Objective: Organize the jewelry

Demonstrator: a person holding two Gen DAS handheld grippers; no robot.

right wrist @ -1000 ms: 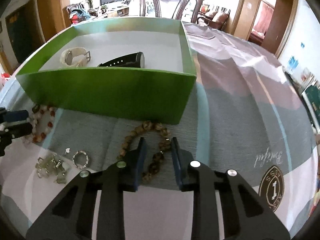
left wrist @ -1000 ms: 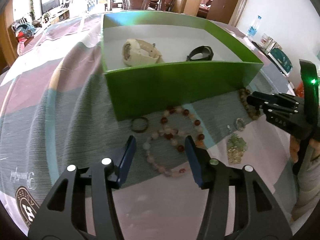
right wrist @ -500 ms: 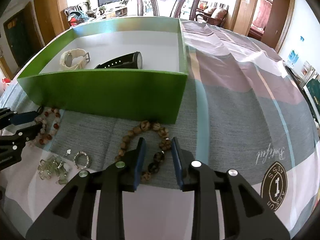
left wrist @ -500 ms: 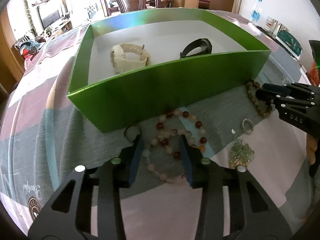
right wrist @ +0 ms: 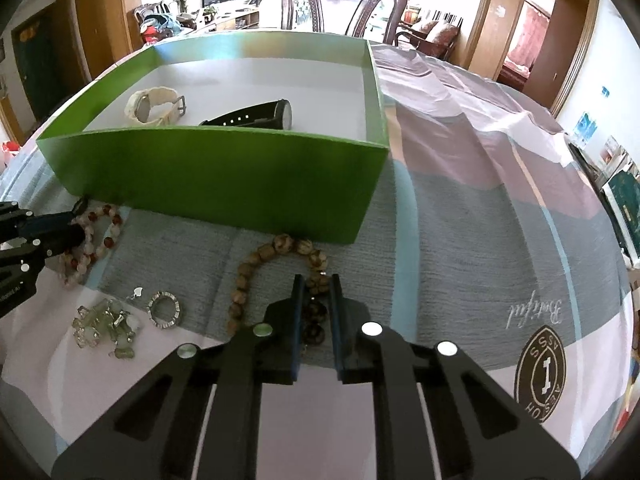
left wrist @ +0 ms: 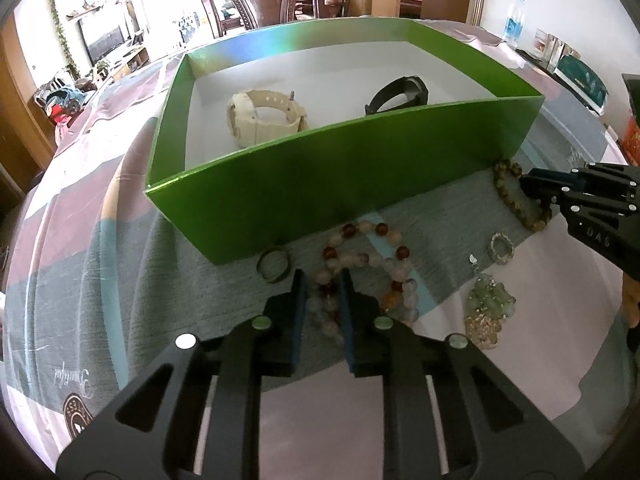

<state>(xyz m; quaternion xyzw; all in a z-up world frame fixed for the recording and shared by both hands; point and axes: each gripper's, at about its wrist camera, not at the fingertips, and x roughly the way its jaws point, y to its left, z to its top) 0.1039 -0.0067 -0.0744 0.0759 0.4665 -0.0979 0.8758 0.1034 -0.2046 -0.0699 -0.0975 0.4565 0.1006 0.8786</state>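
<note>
A green box (left wrist: pixel 320 184) (right wrist: pixel 224 176) holds a cream watch (left wrist: pixel 264 116) (right wrist: pixel 154 106) and a black watch (left wrist: pixel 400 94) (right wrist: pixel 260 118). My left gripper (left wrist: pixel 323 280) is shut on the red and pale bead bracelet (left wrist: pixel 372 256) (right wrist: pixel 94 240), which lies on the cloth before the box. My right gripper (right wrist: pixel 316 284) is shut on the brown bead bracelet (right wrist: pixel 280 260) (left wrist: pixel 516 200) by the box's right corner.
A dark ring (left wrist: pixel 273 266), a silver ring (left wrist: pixel 501 245) (right wrist: pixel 164 312) and a pale green bead cluster (left wrist: pixel 486 308) (right wrist: pixel 106 328) lie on the striped tablecloth (right wrist: pixel 480 240). A wooden chair (right wrist: pixel 344 0) stands behind the table.
My left gripper's fingers have closed from wide open onto the red and pale bracelet. My right gripper's fingers have narrowed onto the brown bracelet. Both grippers have moved a little nearer the box.
</note>
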